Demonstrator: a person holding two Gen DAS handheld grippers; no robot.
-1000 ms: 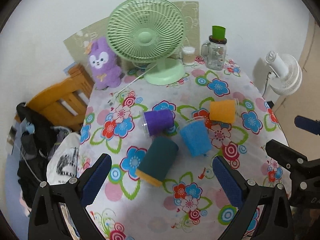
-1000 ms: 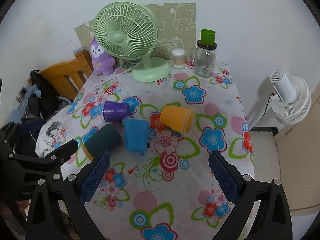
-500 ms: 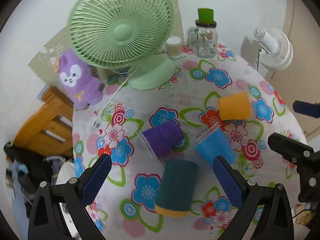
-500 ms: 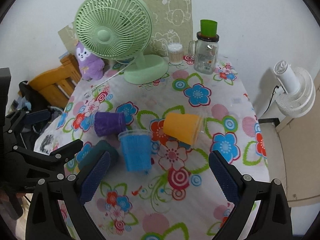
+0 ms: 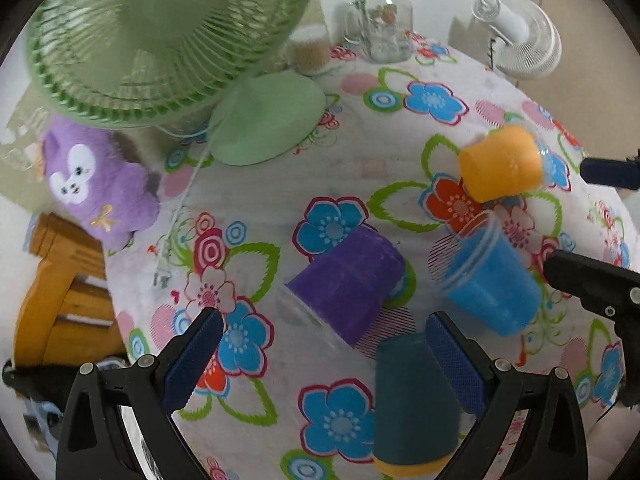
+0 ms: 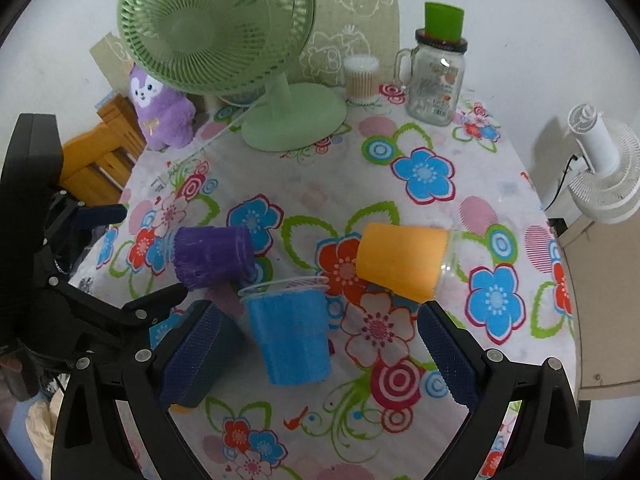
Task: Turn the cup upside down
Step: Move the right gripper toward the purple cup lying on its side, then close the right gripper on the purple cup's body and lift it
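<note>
While empty and spread wide, left hand-held gripper (image 5: 320,354) over purple cup (image 5: 347,286), right hand-held gripper (image 6: 318,354) around blue cup (image 6: 290,332).

A green desk fan (image 6: 224,40) is standing at the upper left on the flowered surface (image 6: 420,200), a purple plush toy (image 6: 162,112) sitting just left of it. A glass jar (image 6: 438,88) is standing at upper right, and a white fan (image 6: 604,176) is showing at the right edge.
</note>
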